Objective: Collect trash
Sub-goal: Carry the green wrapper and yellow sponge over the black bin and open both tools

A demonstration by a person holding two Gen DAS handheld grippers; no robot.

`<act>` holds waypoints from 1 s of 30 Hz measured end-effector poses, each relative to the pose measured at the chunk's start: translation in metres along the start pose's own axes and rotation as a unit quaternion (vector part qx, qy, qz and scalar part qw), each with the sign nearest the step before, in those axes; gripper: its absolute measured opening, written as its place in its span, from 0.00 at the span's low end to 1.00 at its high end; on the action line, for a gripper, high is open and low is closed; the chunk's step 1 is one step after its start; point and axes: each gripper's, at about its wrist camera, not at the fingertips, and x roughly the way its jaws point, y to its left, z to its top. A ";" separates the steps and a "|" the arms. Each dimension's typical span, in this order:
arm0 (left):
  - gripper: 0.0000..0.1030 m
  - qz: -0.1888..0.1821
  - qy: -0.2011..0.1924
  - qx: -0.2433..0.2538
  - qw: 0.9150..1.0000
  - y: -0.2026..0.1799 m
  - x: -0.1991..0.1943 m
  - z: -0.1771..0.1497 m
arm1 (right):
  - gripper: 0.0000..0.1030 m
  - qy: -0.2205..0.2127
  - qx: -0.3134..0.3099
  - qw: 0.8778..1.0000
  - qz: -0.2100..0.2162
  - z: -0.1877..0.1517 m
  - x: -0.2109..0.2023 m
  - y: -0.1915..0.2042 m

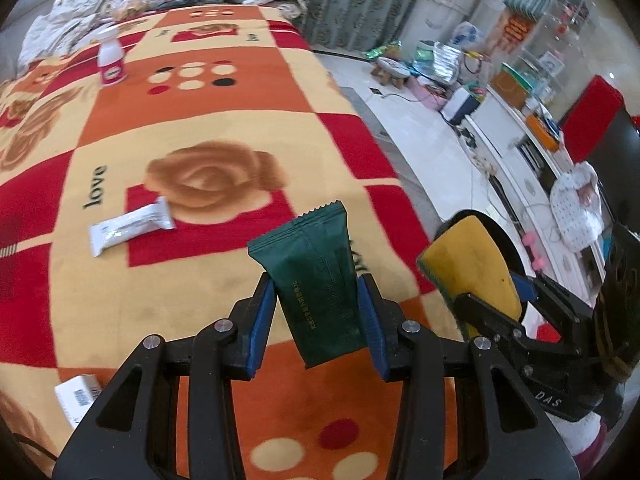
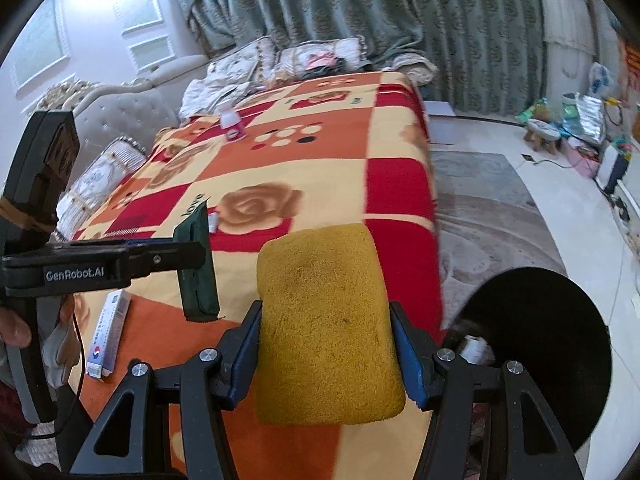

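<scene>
The left tool [image 1: 318,320] is clamped on a dark green sachet [image 1: 316,276], its blue pads [image 1: 262,328] pressing both long edges so the packet stands up between them, its serrated end pointing away from the camera. The right tool [image 2: 326,348] is clamped on a yellow sponge [image 2: 326,320], which fills the gap between its pads and juts forward. In the left wrist view the right tool shows at the right edge with the sponge; in the right wrist view the left tool crosses in from the left, the sachet seen edge-on.

Both held pieces hang above the near end of a bed covered by a checked blanket [image 1: 224,128] in red, orange and cream with rose prints. Just beyond the right tool, off the bed's edge, is a black bin [image 2: 560,344] with a white container [image 2: 474,350] inside.

On the blanket, a white carton [image 1: 76,398] lies near the left tool's base. Further out lies a white wrapper [image 1: 130,229] beside a printed rose. Well beyond it, a small white bottle with a pink label [image 1: 111,57] stands upright.

At the far end are pillows [image 2: 320,58] and green curtains [image 2: 360,4]. The tiled floor [image 2: 560,200] to the right holds a small stool [image 2: 542,134] and scattered bags.
</scene>
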 end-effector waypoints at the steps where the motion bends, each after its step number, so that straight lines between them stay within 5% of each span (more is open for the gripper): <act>1: 0.38 -0.002 0.001 0.003 1.000 -0.005 0.002 0.000 | 0.56 -0.002 0.005 1.000 -0.004 -0.001 -0.004 -0.006; 30: 0.38 -0.063 0.043 0.071 0.995 -0.120 0.057 0.013 | 0.56 -0.004 0.105 0.992 -0.077 -0.038 -0.041 -0.119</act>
